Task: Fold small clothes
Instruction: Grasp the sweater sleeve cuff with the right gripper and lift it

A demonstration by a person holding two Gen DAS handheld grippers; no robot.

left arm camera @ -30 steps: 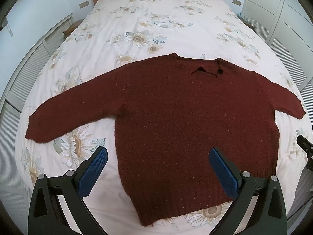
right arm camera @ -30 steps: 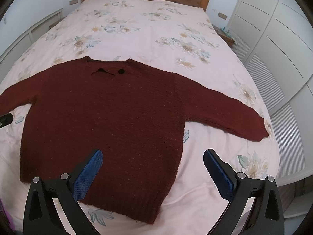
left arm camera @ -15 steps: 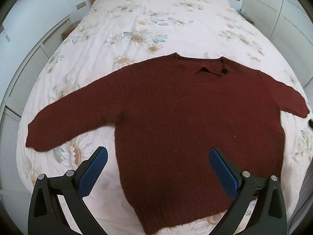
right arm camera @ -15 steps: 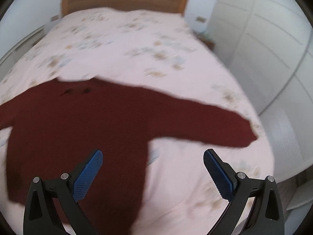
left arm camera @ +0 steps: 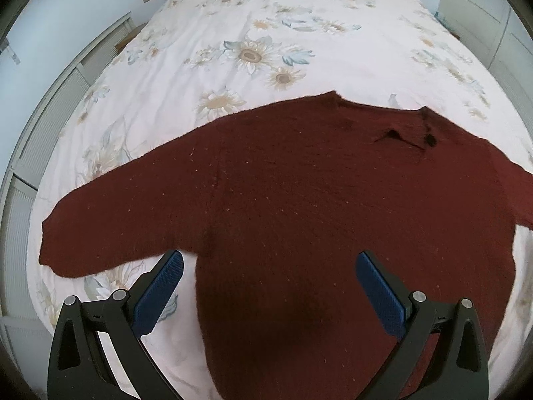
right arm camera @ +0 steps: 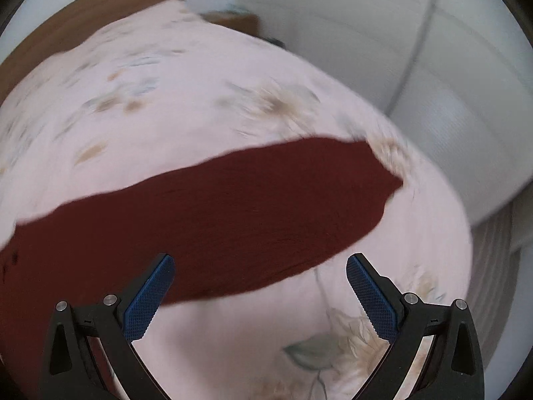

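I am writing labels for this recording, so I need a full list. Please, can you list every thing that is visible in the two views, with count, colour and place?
sweater: one, dark red, spread flat on the bed, sleeves out to both sides
bedcover: one, white with sunflower print, over the whole bed
headboard: one, brown wood, far end of the bed
wardrobe doors: white, along the bed's right side, blurred
left gripper: one, black with blue pads, open, above the sweater's body
right gripper: one, black with blue pads, open, above the sweater's right sleeve

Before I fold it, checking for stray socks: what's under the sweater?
Only the floral bedspread shows around the sweater, which lies flat. Anything beneath it is covered.
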